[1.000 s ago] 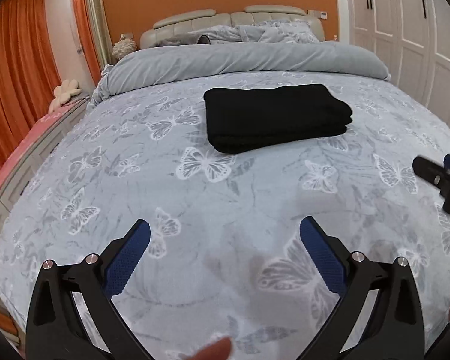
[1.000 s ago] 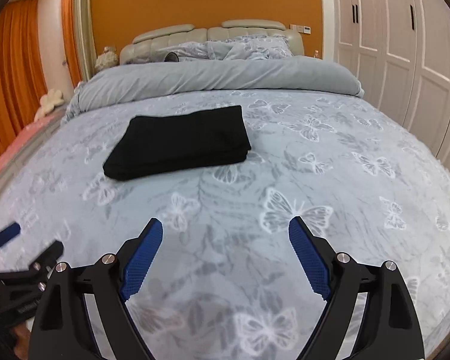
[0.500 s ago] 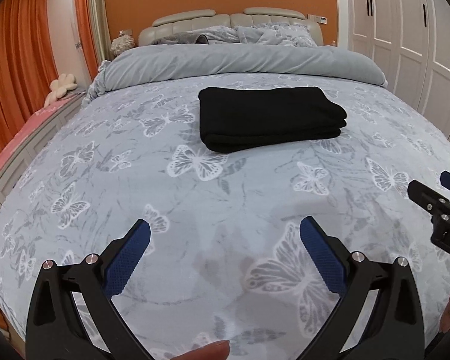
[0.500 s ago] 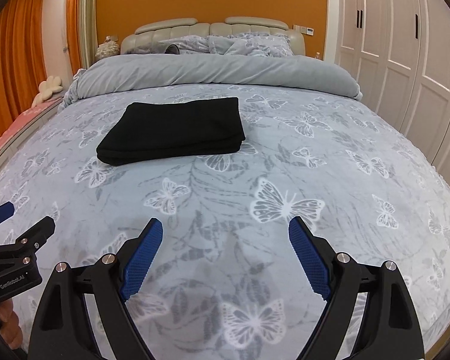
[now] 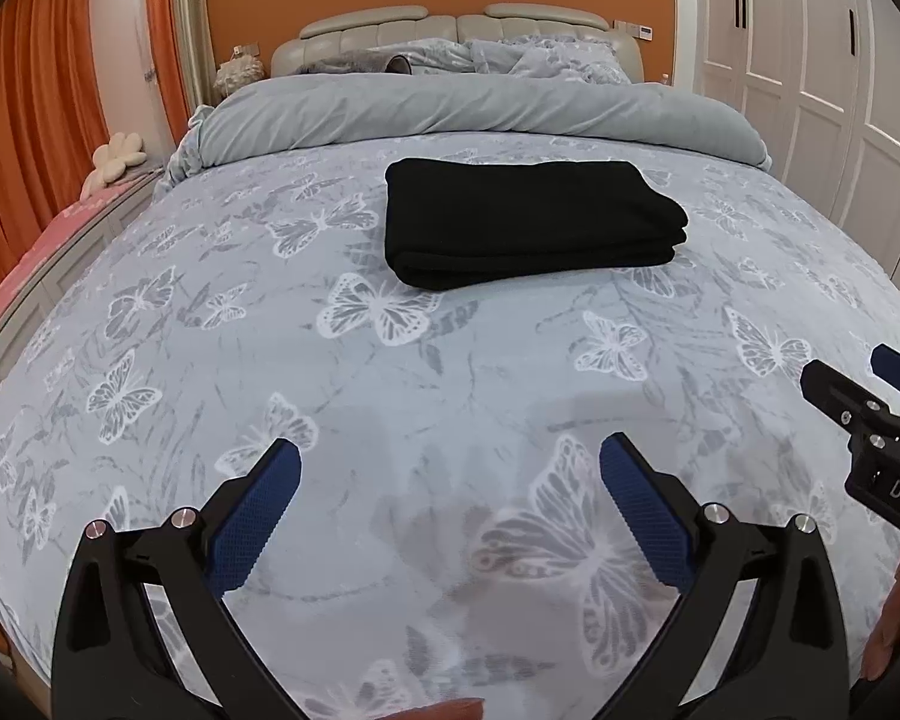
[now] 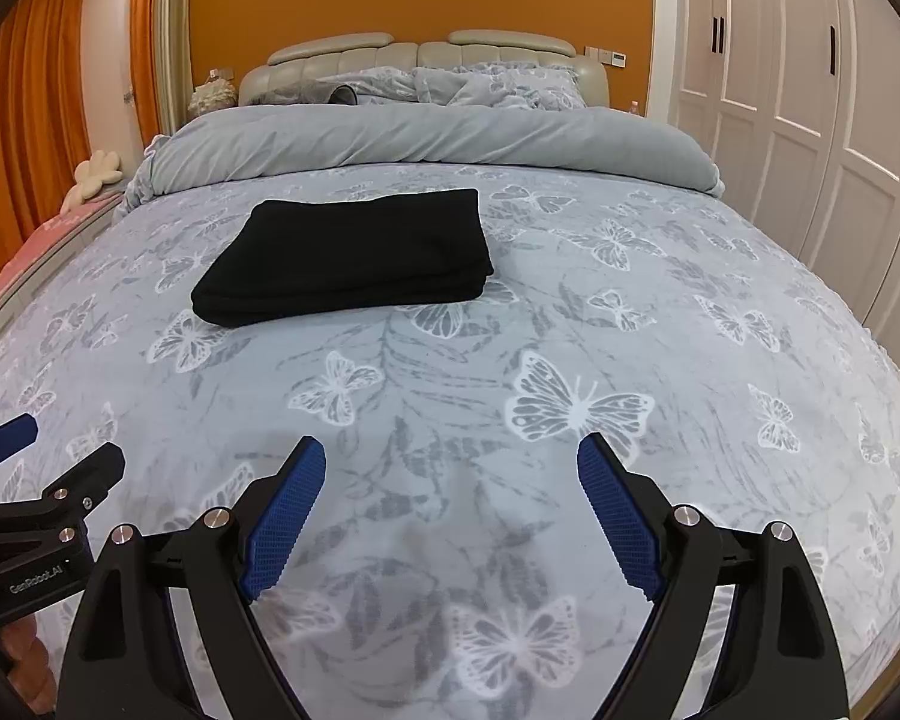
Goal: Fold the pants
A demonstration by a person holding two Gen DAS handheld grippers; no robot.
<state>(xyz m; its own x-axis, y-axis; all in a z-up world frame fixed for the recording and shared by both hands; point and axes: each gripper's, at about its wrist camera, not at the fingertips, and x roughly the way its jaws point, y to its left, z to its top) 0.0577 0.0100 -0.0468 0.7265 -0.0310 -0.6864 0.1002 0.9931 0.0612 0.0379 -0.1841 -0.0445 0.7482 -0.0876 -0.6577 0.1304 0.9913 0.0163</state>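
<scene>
Black pants (image 5: 528, 219) (image 6: 354, 261) lie folded into a thick flat rectangle on the butterfly-print bedspread (image 5: 390, 396) (image 6: 600, 312), around mid-bed. My left gripper (image 5: 450, 465) is open and empty, hovering over the near part of the bed well short of the pants. My right gripper (image 6: 451, 461) is also open with nothing between its blue pads, likewise short of the pants. Each gripper shows at the edge of the other's view: the right gripper (image 5: 870, 396) at the right edge, the left gripper (image 6: 42, 456) at the left edge.
A rolled grey duvet (image 6: 426, 141) and pillows (image 6: 486, 84) lie across the head of the bed under a padded headboard. White wardrobe doors (image 6: 810, 96) line the right side. Orange curtains (image 5: 30, 138) and a pink-topped bench (image 5: 24, 264) run along the left.
The left wrist view has shifted slightly, so the pants sit a little further left and higher in it. The right gripper and the pants themselves have stayed where they were.
</scene>
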